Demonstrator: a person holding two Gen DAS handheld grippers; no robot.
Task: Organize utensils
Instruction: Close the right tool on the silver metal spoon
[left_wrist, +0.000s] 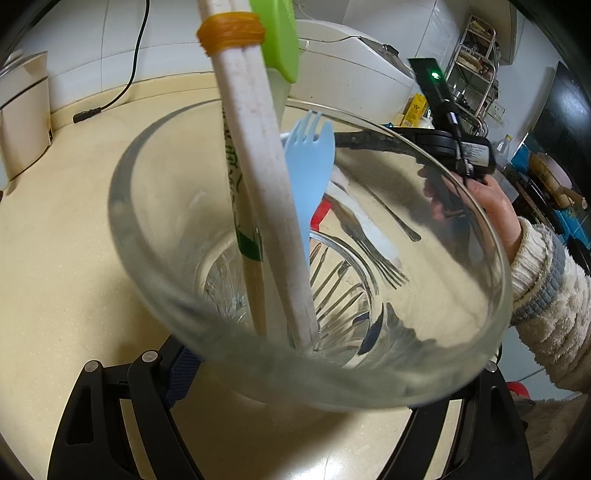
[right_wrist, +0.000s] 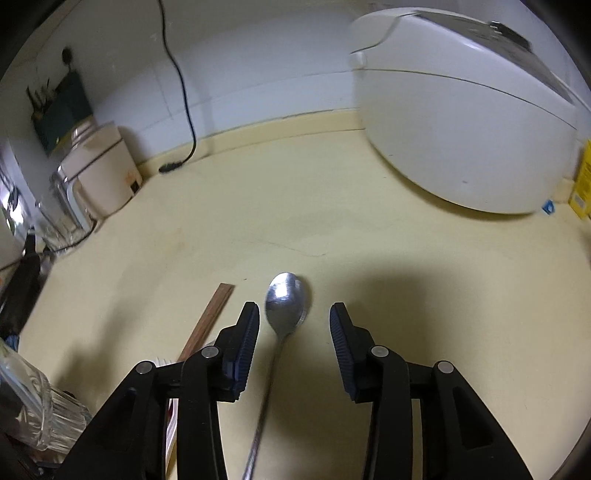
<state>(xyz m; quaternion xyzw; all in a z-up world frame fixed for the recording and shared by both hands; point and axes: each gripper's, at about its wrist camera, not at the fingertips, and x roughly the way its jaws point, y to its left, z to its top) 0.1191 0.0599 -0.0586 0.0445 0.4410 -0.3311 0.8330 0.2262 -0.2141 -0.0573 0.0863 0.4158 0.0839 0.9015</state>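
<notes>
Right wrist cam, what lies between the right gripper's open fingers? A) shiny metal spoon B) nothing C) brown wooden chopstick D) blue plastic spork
A: the shiny metal spoon lies on the cream countertop between the right gripper's open jaws, pads clear of it; the brown wooden chopstick lies outside them.

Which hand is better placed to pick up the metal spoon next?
The right. The right tool is open with the metal spoon lying on the counter between its fingers, untouched. The left tool is closed on the glass cup holding utensils.
</notes>
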